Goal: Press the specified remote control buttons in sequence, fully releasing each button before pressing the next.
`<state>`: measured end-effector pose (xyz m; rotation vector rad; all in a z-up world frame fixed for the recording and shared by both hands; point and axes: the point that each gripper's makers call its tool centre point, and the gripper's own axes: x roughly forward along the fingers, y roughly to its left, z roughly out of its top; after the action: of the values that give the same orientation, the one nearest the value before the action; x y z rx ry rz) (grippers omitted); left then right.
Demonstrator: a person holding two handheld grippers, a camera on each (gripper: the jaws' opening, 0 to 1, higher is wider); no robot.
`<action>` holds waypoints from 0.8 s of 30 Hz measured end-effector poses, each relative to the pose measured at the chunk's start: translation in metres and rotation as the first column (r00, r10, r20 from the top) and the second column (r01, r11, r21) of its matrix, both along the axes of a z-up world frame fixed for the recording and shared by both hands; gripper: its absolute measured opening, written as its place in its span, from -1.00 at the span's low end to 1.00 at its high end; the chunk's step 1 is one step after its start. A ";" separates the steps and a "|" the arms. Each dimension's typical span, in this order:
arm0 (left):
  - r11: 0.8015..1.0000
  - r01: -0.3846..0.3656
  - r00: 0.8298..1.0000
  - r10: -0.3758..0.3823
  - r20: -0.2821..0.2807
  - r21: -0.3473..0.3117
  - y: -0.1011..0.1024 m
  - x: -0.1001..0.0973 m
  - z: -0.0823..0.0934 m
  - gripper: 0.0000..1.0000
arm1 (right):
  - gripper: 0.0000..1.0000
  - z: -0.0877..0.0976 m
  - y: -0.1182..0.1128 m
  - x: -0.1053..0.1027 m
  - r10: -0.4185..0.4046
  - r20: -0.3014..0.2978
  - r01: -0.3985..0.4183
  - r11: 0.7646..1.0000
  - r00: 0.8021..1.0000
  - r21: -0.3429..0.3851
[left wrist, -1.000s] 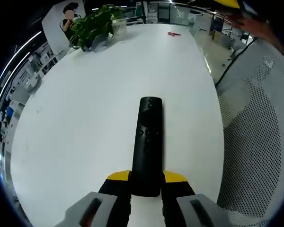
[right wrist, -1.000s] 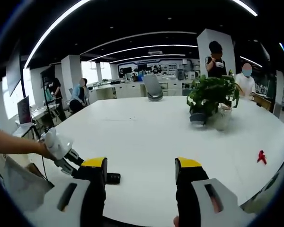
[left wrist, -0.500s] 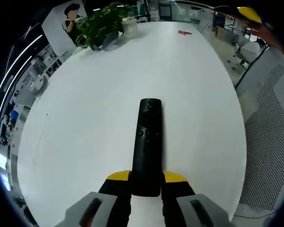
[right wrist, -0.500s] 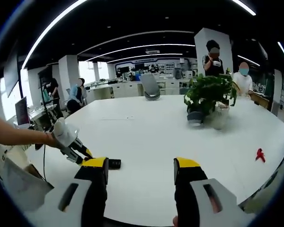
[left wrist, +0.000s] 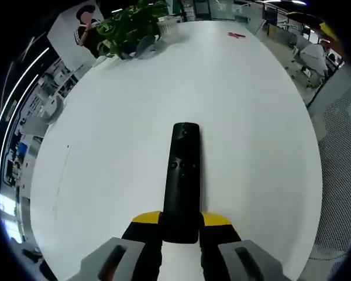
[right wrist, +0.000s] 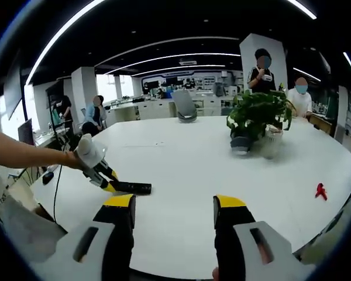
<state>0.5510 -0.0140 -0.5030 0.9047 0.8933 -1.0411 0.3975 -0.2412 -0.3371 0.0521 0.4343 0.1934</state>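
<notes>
Big open office all around, ceiling light strips overhead, and a huge white round table (right wrist: 181,170) taking up most of the scene. From the left gripper view, the left gripper (left wrist: 181,225) is clamped on the near end of a black remote (left wrist: 183,175), yellow-tipped jaws pressed against both its sides. The remote points straight toward 12 o'clock, buttons facing up, held over the tabletop.

From the right gripper view you can see the same thing from across the table: the left gripper (right wrist: 108,182) at about 9 o'clock, with the remote (right wrist: 134,188) sticking out of it toward the table's middle, a person's arm (right wrist: 23,155) behind it. The right gripper (right wrist: 174,206) has its jaws standing apart with nothing between them, just bare table.

Potted plant (right wrist: 256,120) sits toward 1 o'clock in that view, and a small red thing (right wrist: 321,191) lies near the table edge at 3 o'clock, can't tell what it is. A few people stand or sit in the background.
</notes>
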 end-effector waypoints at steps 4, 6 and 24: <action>1.000 0.017 1.000 -0.018 0.025 0.025 0.000 0.012 0.000 -0.54 | 0.09 -0.002 -0.001 0.000 -0.005 -0.011 0.005 1.000 1.000 0.003; 0.999 0.023 0.999 -0.024 0.031 0.033 -0.001 0.018 0.000 -0.54 | 0.09 -0.003 -0.002 0.000 -0.010 -0.017 0.010 1.000 1.000 0.006; 0.996 0.037 0.994 -0.044 0.101 0.077 0.000 0.077 0.003 -0.54 | 0.04 -0.010 -0.005 0.000 -0.025 -0.047 0.025 1.000 0.999 0.009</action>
<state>0.6284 -0.0136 -0.5003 1.0342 0.8349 -0.9918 0.3976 -0.2464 -0.3467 0.0713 0.4796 0.1700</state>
